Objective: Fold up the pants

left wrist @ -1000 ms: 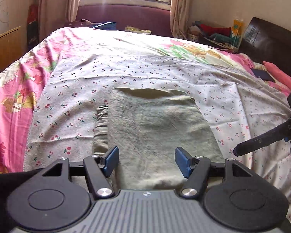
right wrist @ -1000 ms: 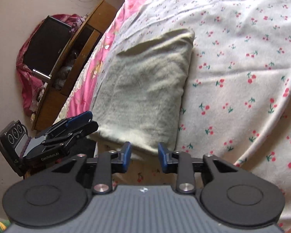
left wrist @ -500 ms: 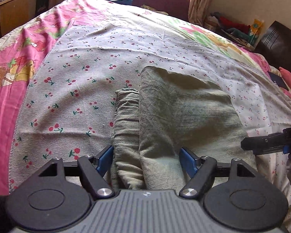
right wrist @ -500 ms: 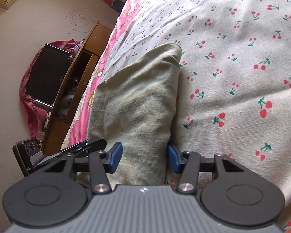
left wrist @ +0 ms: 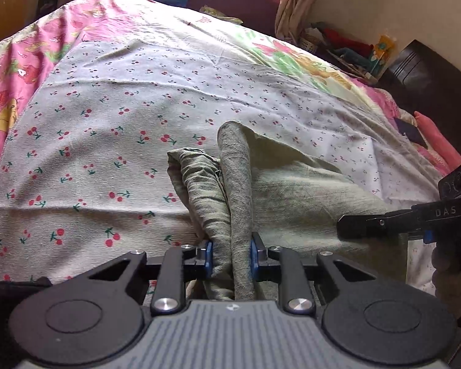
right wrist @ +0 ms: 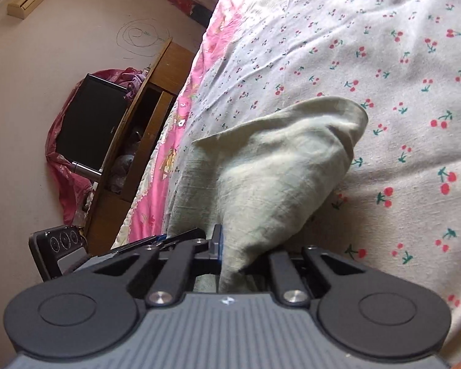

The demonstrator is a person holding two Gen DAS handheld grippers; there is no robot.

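The grey-green folded pants [left wrist: 292,190] lie on the cherry-print sheet [left wrist: 107,129] of the bed. My left gripper [left wrist: 231,256] is shut on the near left corner of the pants, with bunched cloth standing up between its blue pads. My right gripper [right wrist: 241,247] is shut on the near right corner of the pants [right wrist: 279,166], and the cloth rises in a peak; its right pad is hidden by cloth. The right gripper also shows in the left wrist view [left wrist: 384,224], and the left gripper in the right wrist view [right wrist: 156,243].
A pink cartoon quilt [left wrist: 18,70] covers the bed's left side. A dark headboard [left wrist: 427,73] and a cluttered shelf [left wrist: 347,46] stand at the right. A wooden desk [right wrist: 150,123] with a black monitor [right wrist: 92,123] stands beside the bed.
Both grippers moved in onto the near edge of the pants and closed on its corners. The cloth now bunches up and lifts between the pads.
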